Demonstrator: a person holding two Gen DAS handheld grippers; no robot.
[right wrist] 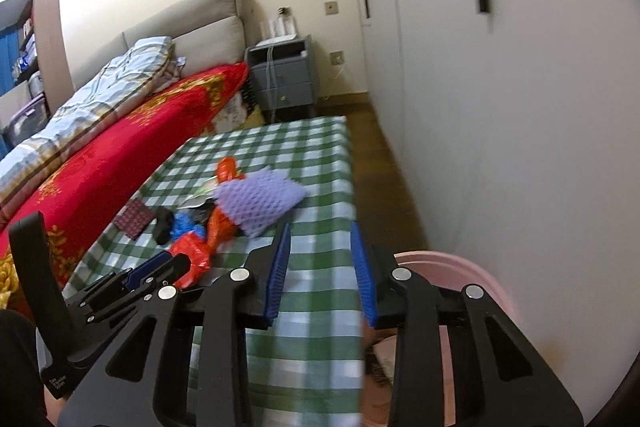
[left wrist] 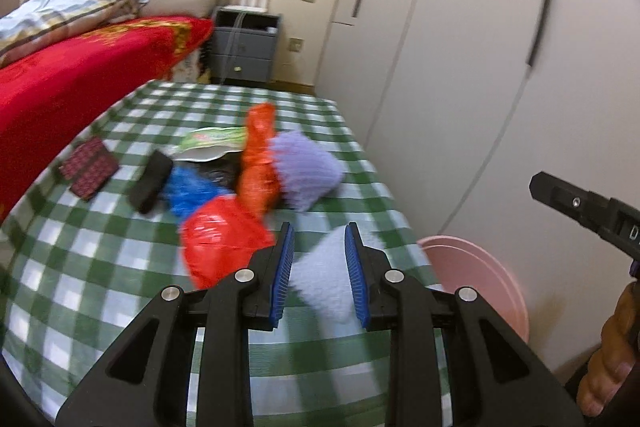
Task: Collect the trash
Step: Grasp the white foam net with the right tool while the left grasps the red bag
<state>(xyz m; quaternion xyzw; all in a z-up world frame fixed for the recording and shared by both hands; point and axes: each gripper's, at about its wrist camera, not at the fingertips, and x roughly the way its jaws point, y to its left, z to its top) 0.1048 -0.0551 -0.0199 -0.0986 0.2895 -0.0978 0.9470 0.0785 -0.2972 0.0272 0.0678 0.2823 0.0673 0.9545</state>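
Trash (left wrist: 256,183) litters green-checked table (left wrist: 100,291) beside bed (right wrist: 100,155).

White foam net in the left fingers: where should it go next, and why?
Probably swing the left gripper to its right, over the pink bin. The white foam net looks pinched between its fingers, and the bin stands just past the edge of the checked table.

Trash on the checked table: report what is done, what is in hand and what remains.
Done: something pale lies in the pink bin, though it is unclear what. In hand: the left hand-held gripper is closed on white foam netting; the right hand-held gripper is open and empty. Left: purple foam netting, red bag, orange bag, blue wrapper, green packet.
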